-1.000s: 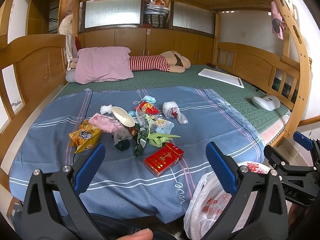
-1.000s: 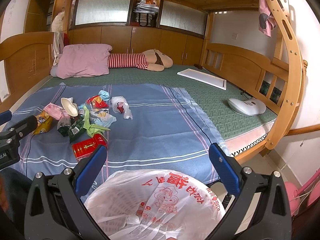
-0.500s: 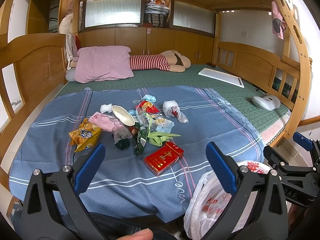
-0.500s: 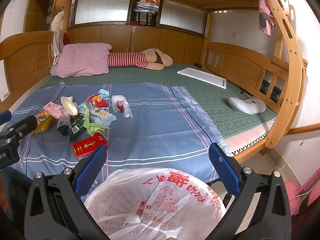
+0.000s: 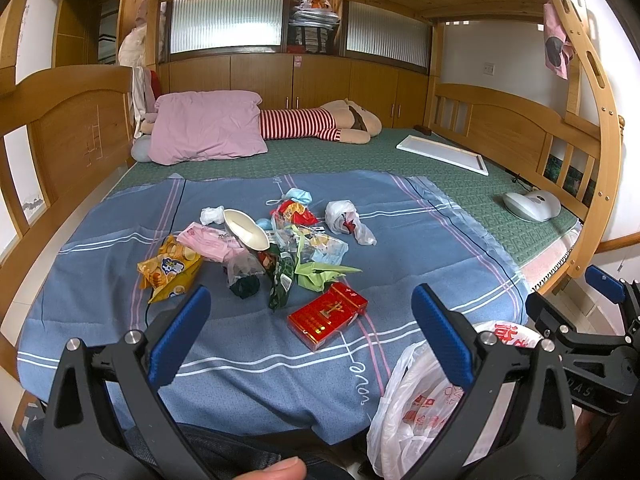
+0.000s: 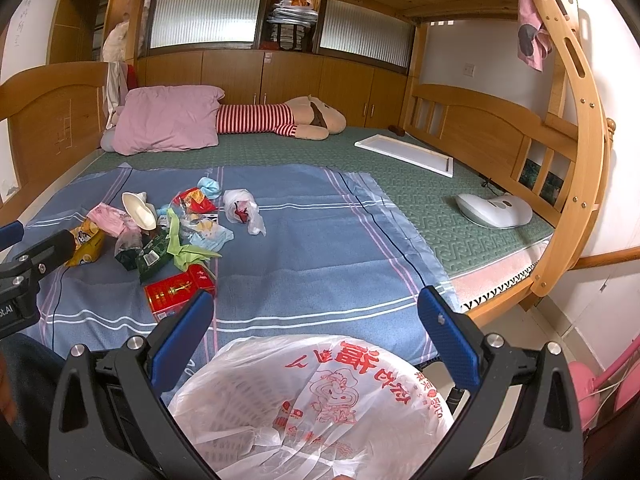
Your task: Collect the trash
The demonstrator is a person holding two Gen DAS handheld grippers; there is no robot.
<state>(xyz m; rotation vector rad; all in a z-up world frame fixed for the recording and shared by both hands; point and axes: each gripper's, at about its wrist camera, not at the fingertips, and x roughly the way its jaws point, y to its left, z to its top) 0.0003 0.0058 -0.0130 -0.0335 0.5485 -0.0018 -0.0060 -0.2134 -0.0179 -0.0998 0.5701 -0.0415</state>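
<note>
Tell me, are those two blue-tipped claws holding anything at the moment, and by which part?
Nothing is held. The left gripper is open over the blue sheet. The right gripper is open too; the white plastic bag sits below its spread fingers, unpinched.

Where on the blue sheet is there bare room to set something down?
The blue sheet is bare right of the knotted white bag, out to the green mat, and along the near strip ahead of the red carton. The left side is crowded, from the chip bag to the carton.
</note>
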